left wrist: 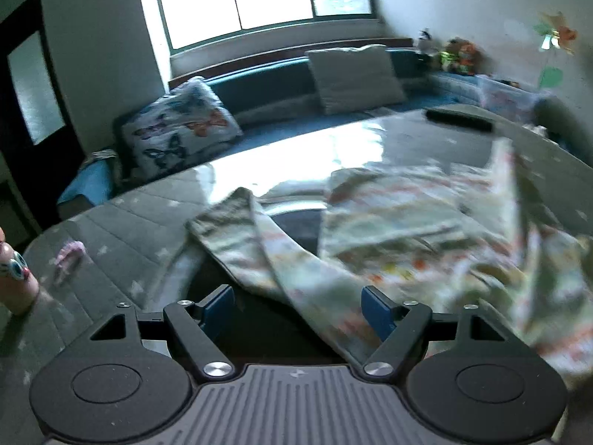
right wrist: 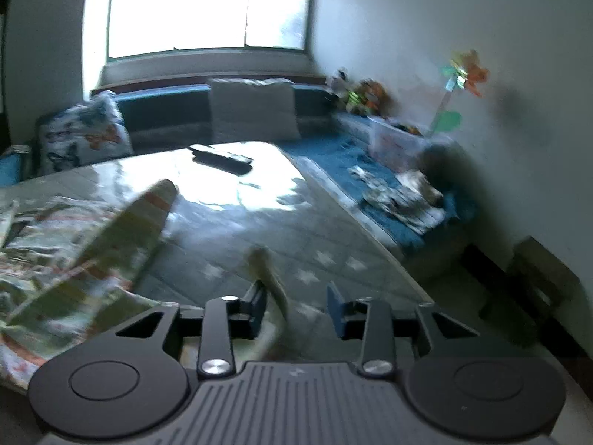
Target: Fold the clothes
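A pale patterned garment point(left wrist: 407, 230) lies crumpled on the table's grey quilted cover point(left wrist: 122, 230). One of its long strips runs down between the fingers of my left gripper point(left wrist: 296, 296), close to the right finger point(left wrist: 374, 306). The jaws stand wide and open, not pressing the cloth. In the right wrist view the garment point(right wrist: 74, 252) lies at the left. A thin edge of cloth point(right wrist: 272, 282) sits between the fingers of my right gripper point(right wrist: 296, 293), beside the left finger. Those jaws are apart and open.
A black remote-like object point(left wrist: 459, 120) point(right wrist: 222, 159) lies at the table's far end. A small pink item point(left wrist: 68, 256) lies at the left, near a person's hand point(left wrist: 15, 270). A blue sofa point(right wrist: 333, 152) with cushions, folded clothes point(right wrist: 404, 200) and a clear box point(right wrist: 396, 144) wraps around the table.
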`<action>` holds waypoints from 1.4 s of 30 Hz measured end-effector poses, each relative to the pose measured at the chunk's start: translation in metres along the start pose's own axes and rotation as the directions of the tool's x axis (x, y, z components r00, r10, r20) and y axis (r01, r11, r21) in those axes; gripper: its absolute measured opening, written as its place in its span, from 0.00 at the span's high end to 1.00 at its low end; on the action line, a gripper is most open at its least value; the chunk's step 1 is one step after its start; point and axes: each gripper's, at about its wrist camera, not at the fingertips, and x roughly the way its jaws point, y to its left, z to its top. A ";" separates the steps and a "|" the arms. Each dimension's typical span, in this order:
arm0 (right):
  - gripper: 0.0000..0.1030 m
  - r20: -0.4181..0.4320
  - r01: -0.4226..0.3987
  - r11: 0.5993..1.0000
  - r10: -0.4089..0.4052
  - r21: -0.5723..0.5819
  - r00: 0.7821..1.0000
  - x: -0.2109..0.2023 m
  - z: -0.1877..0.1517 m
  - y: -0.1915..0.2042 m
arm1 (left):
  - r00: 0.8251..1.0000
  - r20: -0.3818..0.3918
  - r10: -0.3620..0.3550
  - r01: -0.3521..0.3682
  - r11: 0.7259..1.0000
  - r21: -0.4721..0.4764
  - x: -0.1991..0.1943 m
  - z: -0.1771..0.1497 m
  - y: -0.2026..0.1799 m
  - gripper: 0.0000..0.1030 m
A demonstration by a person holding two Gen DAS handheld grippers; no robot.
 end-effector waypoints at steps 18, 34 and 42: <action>0.38 -0.168 -0.322 0.943 0.306 -0.079 0.937 0.051 -0.022 0.073 | 0.992 -0.099 0.073 -0.081 0.993 -0.080 0.132 0.054 0.027 0.42; 0.27 -0.162 -0.303 0.947 0.284 -0.109 0.945 0.053 -0.027 0.076 | 0.994 -0.035 0.099 -0.104 0.975 -0.197 0.090 0.035 0.073 0.98; 0.25 -0.156 -0.294 0.949 0.275 -0.112 0.949 0.050 -0.029 0.079 | 0.995 -0.012 0.102 -0.101 0.952 -0.288 0.044 0.014 0.110 0.98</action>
